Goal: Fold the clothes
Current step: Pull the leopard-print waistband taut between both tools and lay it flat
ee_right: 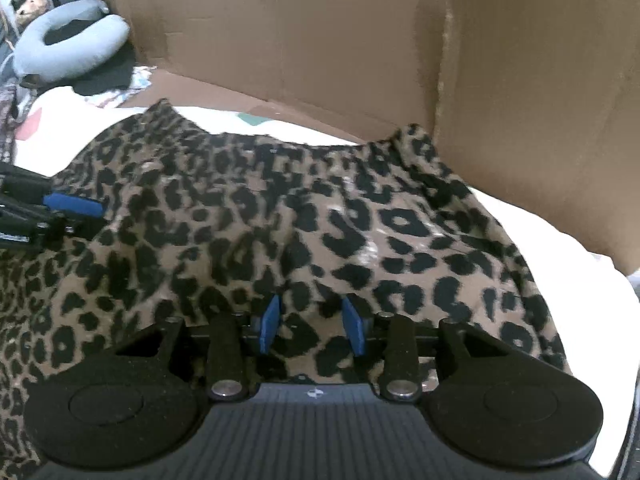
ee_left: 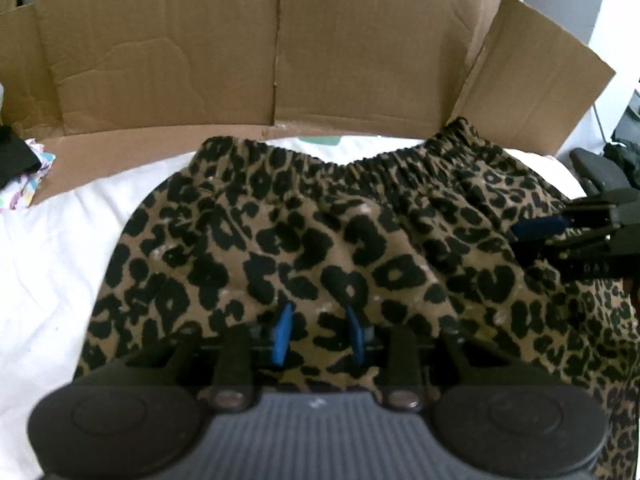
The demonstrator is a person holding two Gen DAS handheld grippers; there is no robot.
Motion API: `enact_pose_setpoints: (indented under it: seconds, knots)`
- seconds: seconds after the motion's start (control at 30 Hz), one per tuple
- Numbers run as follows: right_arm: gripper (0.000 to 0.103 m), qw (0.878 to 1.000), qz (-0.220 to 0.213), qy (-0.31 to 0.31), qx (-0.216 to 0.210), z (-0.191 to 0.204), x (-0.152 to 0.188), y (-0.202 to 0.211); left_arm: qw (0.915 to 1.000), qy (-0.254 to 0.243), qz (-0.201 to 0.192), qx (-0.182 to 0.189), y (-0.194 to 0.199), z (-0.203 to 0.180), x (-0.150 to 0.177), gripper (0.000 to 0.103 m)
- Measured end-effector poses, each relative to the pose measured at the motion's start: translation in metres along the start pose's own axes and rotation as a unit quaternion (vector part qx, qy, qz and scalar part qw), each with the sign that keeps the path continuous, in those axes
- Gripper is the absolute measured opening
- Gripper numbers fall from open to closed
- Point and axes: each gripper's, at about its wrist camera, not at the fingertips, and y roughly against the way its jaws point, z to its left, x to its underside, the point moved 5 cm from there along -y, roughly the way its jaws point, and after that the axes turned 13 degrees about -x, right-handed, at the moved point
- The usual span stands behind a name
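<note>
We have the leopard-print garment (ee_left: 320, 240) spread flat, unfolded, waistband at twelve o'clock; left gripper (ee_left: 320, 330) and right gripper (ee_right: 314, 326) both spread.

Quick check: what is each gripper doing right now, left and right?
Left gripper: jaws open over the leopard-print garment, gripping nothing.
Right gripper: jaws open over the same garment, gripping nothing.
</note>
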Motion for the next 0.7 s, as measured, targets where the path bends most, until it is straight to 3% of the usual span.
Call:
enact_pose_setpoints:
  seconds: [0.4,0.7]
  knots:
    - [0.045,0.999,0.022,0.012,0.03,-0.03,0.027,0.031,0.9997,0.012,0.013,-0.014,0.029,0.042,0.027,0.032]
    - [0.045,0.997,-0.004,-0.075,0.033,-0.043,0.045,0.068,0.9985,0.05,0.014,-0.016,0.069,0.059,0.053,0.035]
